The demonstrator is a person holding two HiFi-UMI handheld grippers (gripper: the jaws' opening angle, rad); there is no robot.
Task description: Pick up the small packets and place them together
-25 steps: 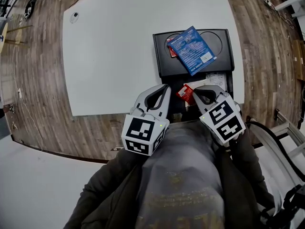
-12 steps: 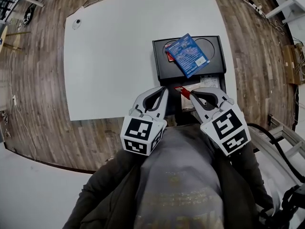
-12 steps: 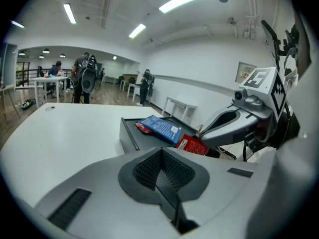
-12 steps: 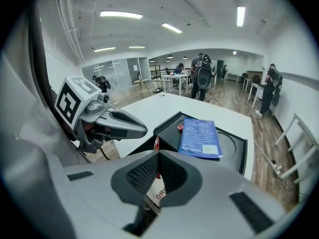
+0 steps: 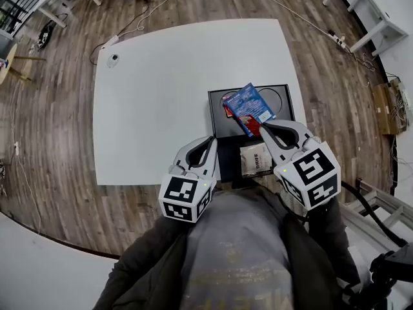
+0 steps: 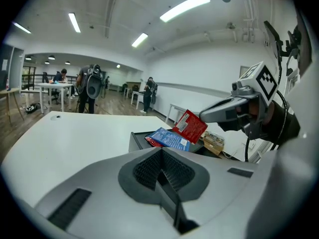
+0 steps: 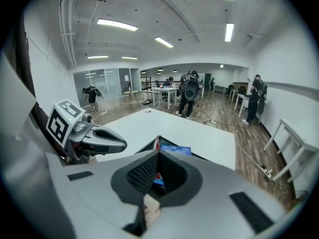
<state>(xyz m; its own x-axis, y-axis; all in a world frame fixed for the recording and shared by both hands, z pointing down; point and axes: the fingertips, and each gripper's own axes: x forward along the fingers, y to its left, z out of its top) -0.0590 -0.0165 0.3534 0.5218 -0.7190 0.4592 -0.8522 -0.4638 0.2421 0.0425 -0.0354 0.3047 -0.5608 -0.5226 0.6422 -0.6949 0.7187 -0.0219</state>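
Observation:
My right gripper (image 5: 263,128) is shut on a small red packet (image 5: 254,130) and holds it in the air over the near edge of a blue packet (image 5: 250,105). In the left gripper view the red packet (image 6: 190,126) hangs tilted from the right gripper (image 6: 212,114) above the blue packet (image 6: 167,137). The blue packet lies in the far half of a black tray (image 5: 292,102) on top of another red packet (image 5: 227,109). A beige packet (image 5: 256,160) lies in the tray's near half. My left gripper (image 5: 211,140) is shut and empty, left of the tray.
The tray sits at the near right of a white table (image 5: 161,89), close to its front edge. A small round object (image 5: 113,59) lies at the far left corner. Wooden floor surrounds the table; people and desks stand far off in the gripper views.
The right gripper has carried the red packet forward, from over the tray's near half to the blue packet. The beige packet has come into view. The left gripper has hardly moved.

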